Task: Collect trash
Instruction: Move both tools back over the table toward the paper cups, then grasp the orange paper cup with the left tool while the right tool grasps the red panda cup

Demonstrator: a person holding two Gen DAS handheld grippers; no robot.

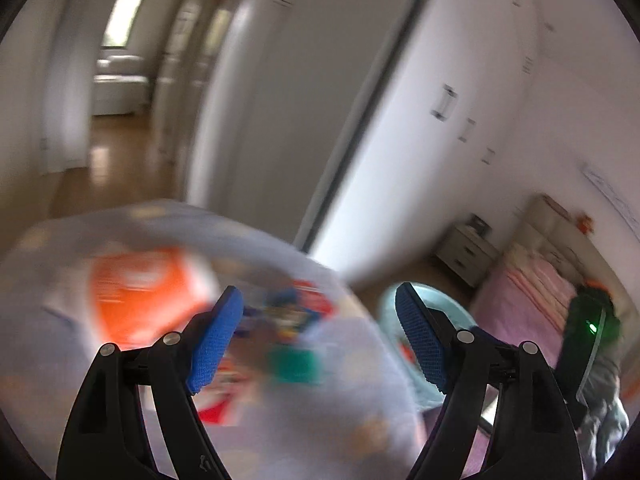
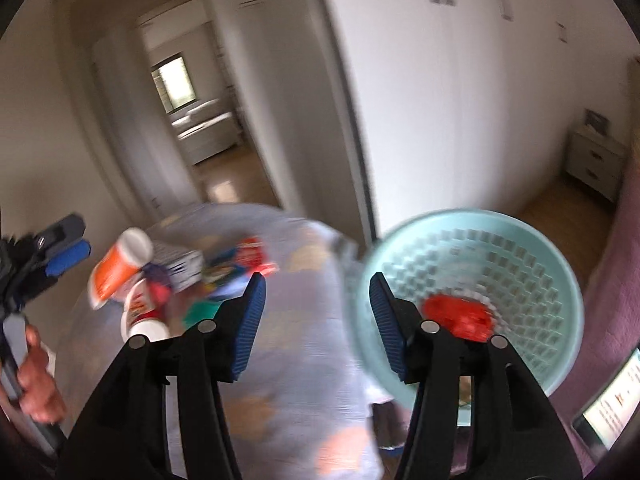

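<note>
Right gripper [image 2: 316,320]: jaws were wide apart, nothing between the blue pads [image 2: 248,320]. Left gripper [image 1: 318,338]: same, wide apart, empty.

Outward from the right fingers: the trash pile [image 2: 180,276] sat up and left of the left pad in the right wrist view, on a rounded surface under a pale patterned cloth [image 2: 280,380]. The orange-and-white cup [image 2: 120,268] lay tipped, long axis running lower left to upper right, white rim toward upper right. A second white-and-red cup [image 2: 140,316] lay just below it, apparently touching. A grey box [image 2: 180,266], a red wrapper [image 2: 252,256] and a green piece [image 2: 200,312] lay to their right, near the pad tip. Blur was too heavy to split the items further.

The light-blue lattice basket [image 2: 472,300] filled the lower right of that view, just beside the right pad, mouth facing the camera, with a red item [image 2: 458,316] already at its bottom.

The left gripper also showed at the far left edge of the right wrist view, with the person's hand [image 2: 36,376] on its handle, close to the orange cup.

Left wrist view: the orange cup [image 1: 144,288] sat left of the left pad; the colourful wrappers [image 1: 296,312] lay in line between the pads; the basket [image 1: 420,320] was partly hidden behind the right pad.

Judgement: the left gripper was nearer the pile and lined up on it; the right was nearer the basket. Grabbing the cup across its long axis looked like the sensible pick, then a move rightward to the basket. Loose cloth could snag.
</note>
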